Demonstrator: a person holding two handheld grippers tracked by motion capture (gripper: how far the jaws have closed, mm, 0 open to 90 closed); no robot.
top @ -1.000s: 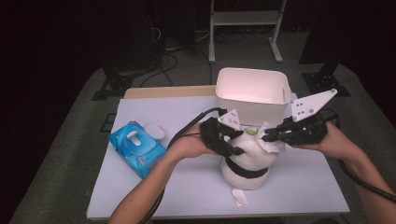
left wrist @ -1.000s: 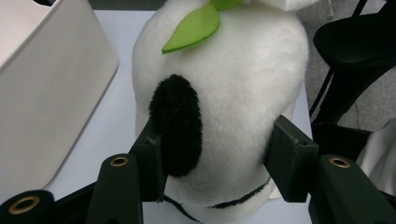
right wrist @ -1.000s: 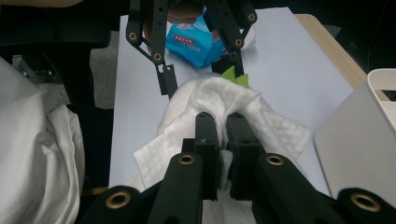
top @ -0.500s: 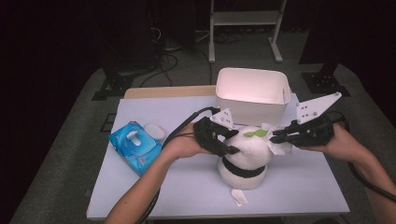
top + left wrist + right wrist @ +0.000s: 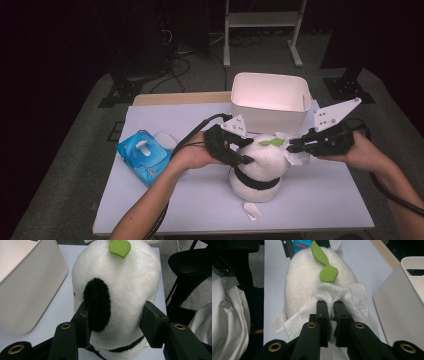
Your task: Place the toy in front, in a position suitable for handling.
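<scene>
In the high view, a white plush toy (image 5: pixel 260 165) with a black band and a green leaf on top stands at the centre of the pale tabletop (image 5: pixel 320 200). The left tool (image 5: pixel 245 151) comes in from the left of the frame, its jaws set on either side of the toy's head. The right tool (image 5: pixel 291 145) reaches in from the right and meets a crumpled white tissue (image 5: pixel 295 156) lying against the toy's right side. A white bin (image 5: pixel 270 100) stands just behind the toy, a blue wipes pack (image 5: pixel 142 159) lies at the left of the tabletop, and a small white scrap (image 5: pixel 251 211) lies below the toy.

In the left gripper view, the toy (image 5: pixel 125 285) takes up the middle of the frame. The left tool (image 5: pixel 117 322) is spread wide, one jaw beside the black ear patch and one on the right flank; whether they press into the fur I can't quite say. The bin (image 5: pixel 27 282) is at the upper left.

In the right gripper view, the right tool (image 5: pixel 331 305) is clamped on a fold of the tissue (image 5: pixel 352 296), which drapes over the toy (image 5: pixel 304 285) just below the green leaf (image 5: pixel 324 265). The bin (image 5: pixel 404 305) fills the right edge.
</scene>
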